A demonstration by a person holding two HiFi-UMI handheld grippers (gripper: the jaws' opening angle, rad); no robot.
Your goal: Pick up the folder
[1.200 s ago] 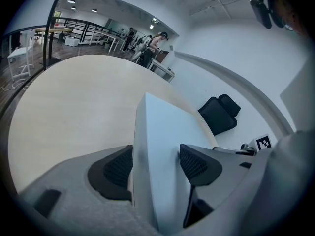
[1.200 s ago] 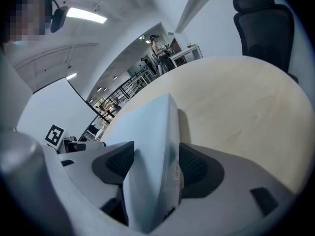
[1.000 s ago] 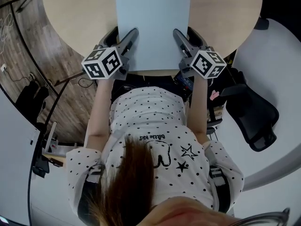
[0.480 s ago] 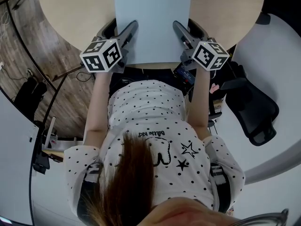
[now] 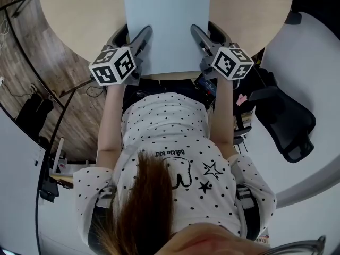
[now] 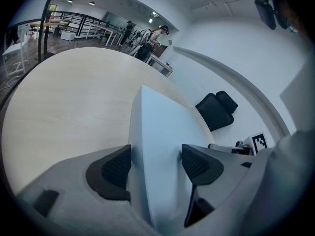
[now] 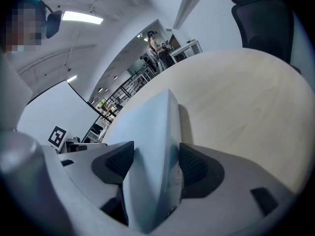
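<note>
Our left gripper (image 5: 133,37) is closed on the folder (image 5: 166,25), both pads pressed against its near left edge. Our right gripper (image 5: 207,33) clamps the near right edge the same way. The pale blue folder stretches away between them over the round table (image 5: 79,15), its near edge at the table's rim.

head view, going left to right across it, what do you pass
wood floor → left gripper → folder → right gripper → black office chair
</note>
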